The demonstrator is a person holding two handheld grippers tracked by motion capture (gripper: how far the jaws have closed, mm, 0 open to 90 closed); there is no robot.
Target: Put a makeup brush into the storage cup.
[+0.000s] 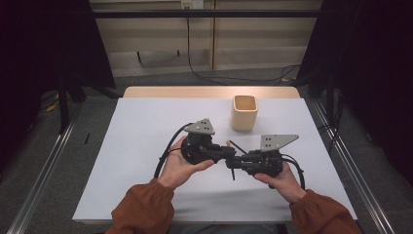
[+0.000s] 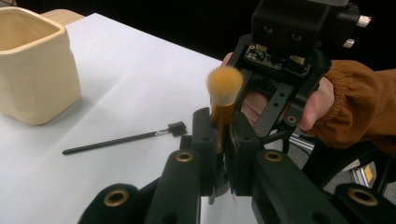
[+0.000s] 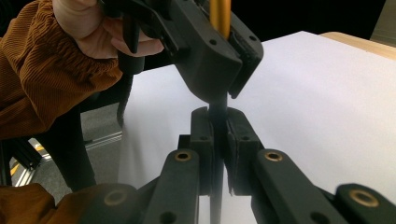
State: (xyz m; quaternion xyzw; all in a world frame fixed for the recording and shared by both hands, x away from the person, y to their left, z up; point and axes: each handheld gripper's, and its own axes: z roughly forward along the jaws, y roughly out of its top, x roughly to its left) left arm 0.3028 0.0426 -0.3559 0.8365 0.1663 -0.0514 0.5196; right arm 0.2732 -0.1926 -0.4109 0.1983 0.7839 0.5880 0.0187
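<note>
Both grippers clamp one makeup brush [image 2: 223,105] above the table [image 1: 146,136]. Left gripper [image 2: 219,135]: jaws closed on the gold ferrule, tan bristle head standing up just past the tips. Right gripper [image 3: 218,128]: jaws closed on the dark handle directly below — the two sets of tips nearly touching. Beyond: thin black brush [image 2: 121,138] flat on the white surface, beige cup [image 2: 32,70] upright near it.
</note>
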